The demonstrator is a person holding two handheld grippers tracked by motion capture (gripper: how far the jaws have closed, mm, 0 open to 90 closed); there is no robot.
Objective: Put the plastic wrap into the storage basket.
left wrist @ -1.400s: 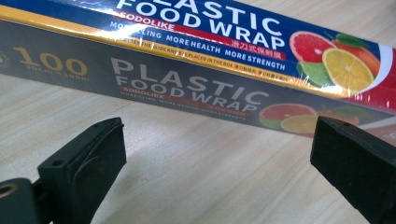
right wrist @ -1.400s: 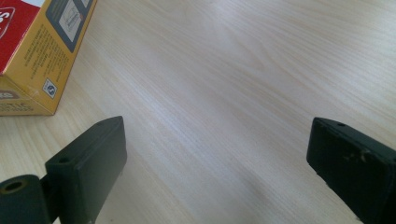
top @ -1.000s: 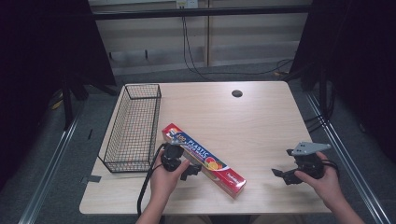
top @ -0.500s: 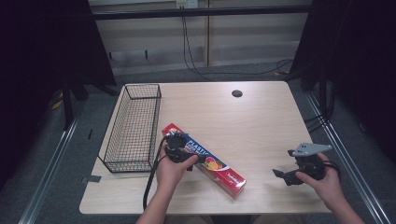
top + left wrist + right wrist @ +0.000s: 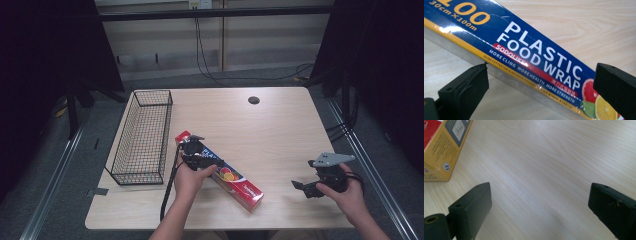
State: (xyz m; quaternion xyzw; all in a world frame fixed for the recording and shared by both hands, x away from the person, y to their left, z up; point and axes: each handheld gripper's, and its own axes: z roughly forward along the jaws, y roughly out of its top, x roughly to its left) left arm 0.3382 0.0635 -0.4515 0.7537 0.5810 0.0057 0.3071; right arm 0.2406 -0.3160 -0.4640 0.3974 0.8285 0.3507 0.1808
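Left tongs (image 5: 206,161): held over the upper half of the plastic food wrap box (image 5: 220,171); the jaws have just been opening and are spread wide, one on each side of the box in the left gripper view, with no pad pressed against it (released).
Right tongs (image 5: 299,187): held low over bare wood near the front right corner of the table (image 5: 280,125); the jaws are parted with nothing between them, and only wood grain is seen in their gap in the right gripper view.
Plastic food wrap box: laid flat and slantwise on the front middle of the table, its red end turned toward the wire basket (image 5: 142,137), its other end toward the person's edge; the blue face with the white lettering "PLASTIC FOOD WRAP" (image 5: 541,57) is turned up, and citrus slices are printed near the lower end.
Box end seen from the right: a yellow end panel (image 5: 445,147) is caught at the upper left of the right gripper view, well apart from the right tongs.
Wire basket: set along the left side of the table, just beside the red end of the box, black and long.
Table: pale wood, with a dark round cable hole (image 5: 253,100) near the far edge.
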